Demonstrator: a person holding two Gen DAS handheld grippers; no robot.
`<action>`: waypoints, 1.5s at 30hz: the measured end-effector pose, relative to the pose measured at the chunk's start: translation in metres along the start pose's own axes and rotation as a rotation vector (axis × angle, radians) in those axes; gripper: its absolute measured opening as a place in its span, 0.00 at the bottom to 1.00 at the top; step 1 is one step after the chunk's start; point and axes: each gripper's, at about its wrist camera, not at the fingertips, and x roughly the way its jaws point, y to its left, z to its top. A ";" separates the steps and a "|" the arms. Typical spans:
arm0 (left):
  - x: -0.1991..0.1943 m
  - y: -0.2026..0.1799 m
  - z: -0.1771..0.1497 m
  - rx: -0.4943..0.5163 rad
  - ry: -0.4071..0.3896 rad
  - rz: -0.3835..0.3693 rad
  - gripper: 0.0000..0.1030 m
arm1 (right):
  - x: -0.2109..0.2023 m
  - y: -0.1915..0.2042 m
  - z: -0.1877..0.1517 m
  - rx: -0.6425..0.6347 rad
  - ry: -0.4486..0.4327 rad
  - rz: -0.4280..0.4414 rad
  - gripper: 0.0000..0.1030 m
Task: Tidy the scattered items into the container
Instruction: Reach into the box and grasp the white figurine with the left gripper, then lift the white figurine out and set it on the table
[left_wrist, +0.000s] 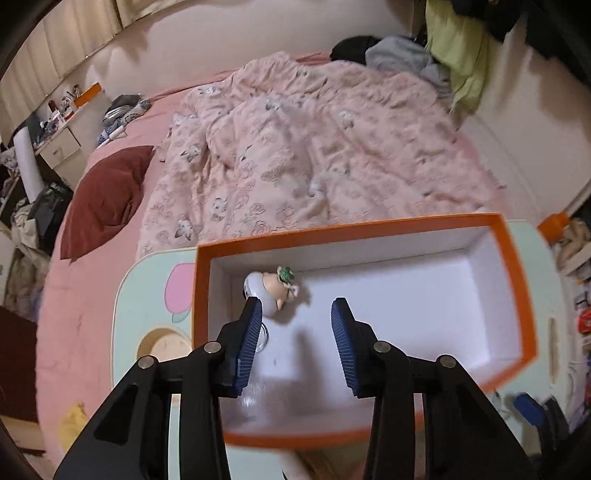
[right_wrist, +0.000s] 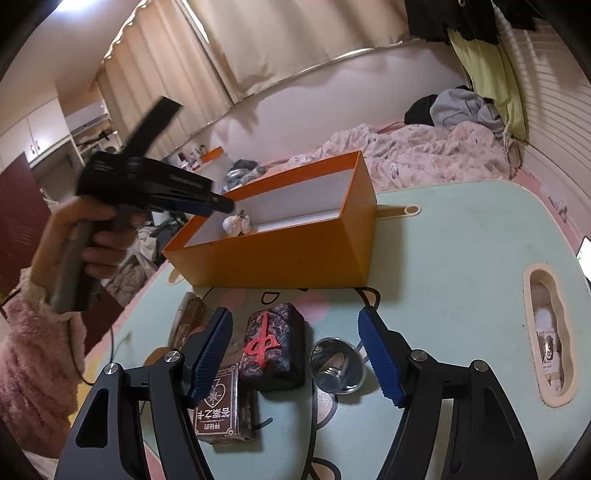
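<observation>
The left tool (left_wrist: 297, 332) hangs wide open and empty over the orange box (left_wrist: 517, 288), where a figurine (left_wrist: 273, 286) lies. The right tool (right_wrist: 295, 354), open, empty, hovers above a pouch (right_wrist: 275, 345), card box (right_wrist: 221, 413) and glass cup (right_wrist: 338, 365) on the bench (right_wrist: 461, 251).

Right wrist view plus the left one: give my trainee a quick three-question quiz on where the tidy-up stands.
1. True or false: the orange box already holds a small figurine.
2. Which lies nearest the right tool? A) dark pouch B) figurine C) maroon pillow
3. Fill in: the left tool hangs over the box with its jaws ____.

Key: 1 true; 2 A; 3 open. The card pack and glass dish also wait on the table, outside the box.
</observation>
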 end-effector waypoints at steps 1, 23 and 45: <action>0.004 -0.001 0.002 0.001 0.002 0.019 0.40 | -0.001 -0.001 0.000 0.007 -0.002 0.008 0.69; 0.021 -0.004 0.003 0.014 0.018 0.006 0.40 | -0.009 -0.006 0.001 0.047 -0.011 0.067 0.70; -0.021 -0.051 -0.109 0.128 0.054 -0.346 0.40 | -0.017 -0.036 0.009 0.228 -0.045 0.131 0.72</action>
